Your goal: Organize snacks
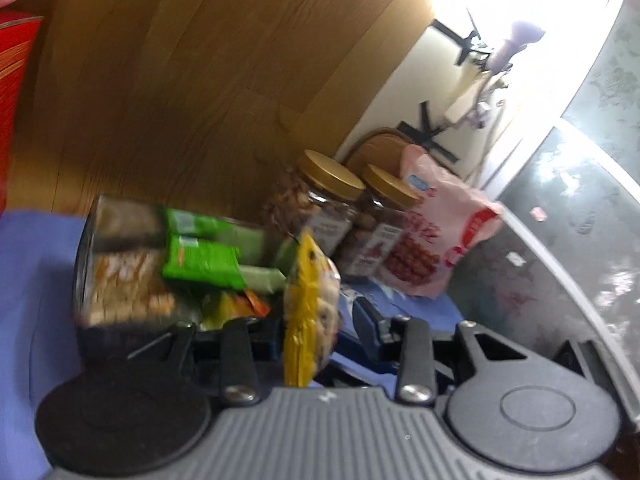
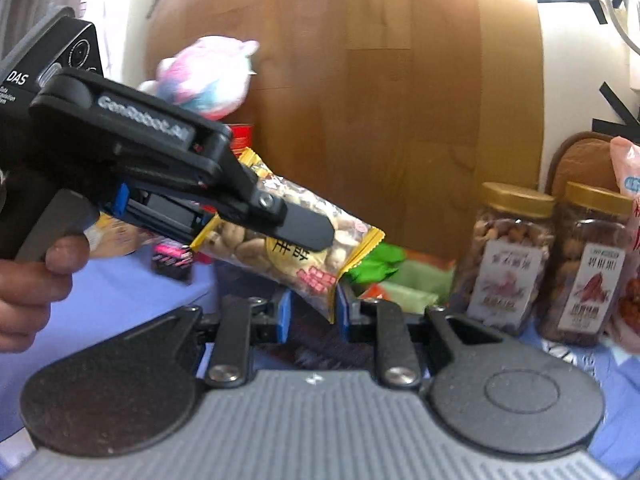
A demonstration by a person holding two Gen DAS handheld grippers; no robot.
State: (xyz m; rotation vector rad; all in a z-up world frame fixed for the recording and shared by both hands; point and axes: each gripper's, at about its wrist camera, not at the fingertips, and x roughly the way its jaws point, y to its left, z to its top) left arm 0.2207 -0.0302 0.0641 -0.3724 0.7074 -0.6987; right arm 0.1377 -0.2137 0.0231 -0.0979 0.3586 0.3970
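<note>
A yellow-edged clear packet of nuts point(image 2: 296, 236) hangs in the air over the blue cloth. My left gripper point(image 2: 280, 220) is shut on its upper part; in the left wrist view the packet point(image 1: 308, 304) stands edge-on between the left fingers point(image 1: 320, 328). My right gripper point(image 2: 314, 314) has its blue pads either side of the packet's lower corner, jaws narrowly apart, not clearly clamping. A clear box point(image 1: 132, 264) with green packets point(image 1: 200, 258) and cracker packs sits just beyond the packet.
Two gold-lidded nut jars point(image 2: 504, 256) point(image 2: 588, 264) and a pink snack bag point(image 1: 440, 232) stand at the right. A plush toy point(image 2: 208, 76), a red tin point(image 2: 242, 136) and a wooden board point(image 2: 380, 100) are behind. A dark glass table point(image 1: 560, 280) lies to the right.
</note>
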